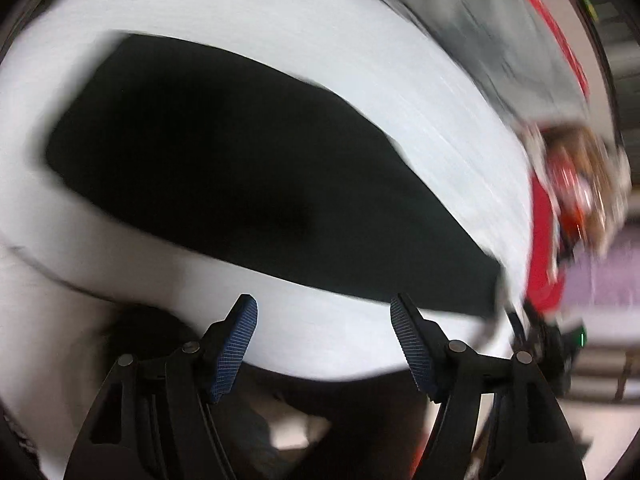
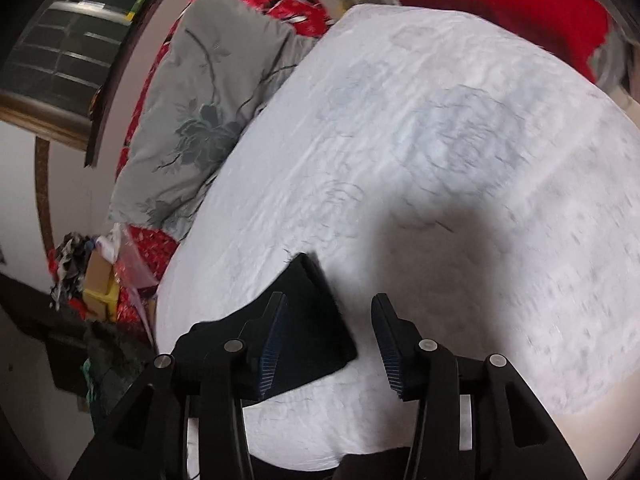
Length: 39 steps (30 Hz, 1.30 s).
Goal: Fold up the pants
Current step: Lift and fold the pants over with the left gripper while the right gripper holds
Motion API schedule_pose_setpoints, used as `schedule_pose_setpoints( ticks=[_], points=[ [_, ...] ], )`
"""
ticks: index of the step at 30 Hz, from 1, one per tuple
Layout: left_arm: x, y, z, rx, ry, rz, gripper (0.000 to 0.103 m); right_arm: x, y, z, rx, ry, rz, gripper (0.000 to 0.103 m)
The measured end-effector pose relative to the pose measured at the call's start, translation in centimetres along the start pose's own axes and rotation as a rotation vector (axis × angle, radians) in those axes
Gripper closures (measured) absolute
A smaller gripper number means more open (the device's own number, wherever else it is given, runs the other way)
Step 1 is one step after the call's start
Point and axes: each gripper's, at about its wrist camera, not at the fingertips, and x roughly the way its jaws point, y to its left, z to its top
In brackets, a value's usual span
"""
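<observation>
Only one black pants (image 1: 248, 184) lies on the white bed (image 2: 440, 128); both grippers, left gripper (image 1: 324, 340) and right gripper (image 2: 330, 344), gape apart.

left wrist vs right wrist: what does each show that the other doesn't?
Left wrist only: the black pants nearly whole, laid flat and long, and the open left claw short of them.

Right wrist only: a grey floral quilt, a red blanket, and the open right claw by one pants corner.

Both: pants on the white bedsheet, neither claw gripping.

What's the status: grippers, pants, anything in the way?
Left gripper open, empty. Right gripper open, empty. Black pants flat on white bed, ungripped. Nothing blocking; grey pillow off to side.
</observation>
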Motion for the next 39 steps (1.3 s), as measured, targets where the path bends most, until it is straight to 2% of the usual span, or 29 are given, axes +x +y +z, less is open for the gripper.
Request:
schedule_pose_setpoints(
  ticks=[2,4,8,10,15,18,23,29,31,33,35,37,39],
  points=[
    [3.5,-4.9,-0.5,0.026,0.086,-0.063,0.035,0.4,0.5,0.8,-0.038,0.027,0.003,0.055],
    [6.4,-8.2,-0.7,0.029,0.138,-0.091,0.037,0.7,0.7,1.3,-0.065,0.051,-0.002,0.054],
    [12.2,-13.2,-1.7,-0.024,0.217,-0.133,0.044,0.9,0.1,2.8,-0.091,0.097,-0.018,0.052],
    [14.8,-13.4,-1.8,-0.101,0.252,-0.163,0.044,0.9,-0.3,3.3,-0.098,0.124,-0.022,0.051],
    [18.8,-11.0,-3.5,-0.361,0.310,-0.266,0.045,1.7,-1.6,4.3,-0.064,0.201,0.021,0.049],
    [19.9,-10.6,-4.0,-0.467,0.307,-0.304,0.045,2.9,-2.0,5.0,-0.038,0.248,0.058,0.047],
    [21.5,-11.7,-3.6,-0.490,0.276,-0.323,0.044,6.1,-2.0,6.6,-0.025,0.354,0.103,0.047],
    [24.1,-13.0,-4.4,-0.498,0.244,-0.350,0.045,8.1,-1.7,7.7,-0.023,0.396,0.153,0.044],
    [23.7,-13.1,-4.8,-0.492,0.234,-0.358,0.045,8.4,-1.6,7.7,-0.025,0.405,0.167,0.043],
    [23.4,-13.0,-4.9,-0.486,0.217,-0.380,0.051,8.6,-1.6,7.7,-0.017,0.413,0.184,0.042],
    [22.7,-12.9,-4.4,-0.439,0.164,-0.390,0.066,8.7,-1.7,7.7,-0.006,0.418,0.197,0.041],
    [22.7,-13.1,-4.3,-0.395,0.157,-0.383,0.066,8.8,-1.8,7.6,0.003,0.422,0.210,0.041],
    [23.0,-12.7,-5.0,-0.427,0.171,-0.395,0.066,8.9,-1.9,7.6,0.011,0.425,0.217,0.041]
  ],
)
